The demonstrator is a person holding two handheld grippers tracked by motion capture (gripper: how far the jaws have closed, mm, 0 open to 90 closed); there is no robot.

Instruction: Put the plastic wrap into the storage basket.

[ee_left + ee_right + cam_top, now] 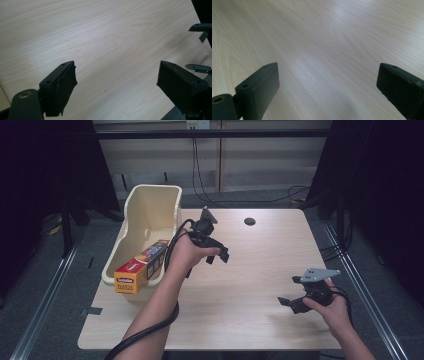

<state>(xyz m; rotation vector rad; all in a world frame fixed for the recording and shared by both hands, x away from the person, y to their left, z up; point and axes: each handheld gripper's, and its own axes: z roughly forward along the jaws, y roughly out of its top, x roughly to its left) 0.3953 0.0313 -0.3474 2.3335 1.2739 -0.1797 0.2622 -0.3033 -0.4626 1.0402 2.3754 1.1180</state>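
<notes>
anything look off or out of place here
Only the orange box: it lies slanted in the cream bin, one end poking over the near rim rather than sitting fully inside. The left gripper and right gripper are both open and hold nothing. No spills or damage show on the table.

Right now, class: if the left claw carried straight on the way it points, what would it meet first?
Most likely the bare wooden table. The left claw stands open with nothing between its jaws, angled down at the tabletop. The right claw sits off to one side of that line, though depth is hard to judge.
</notes>
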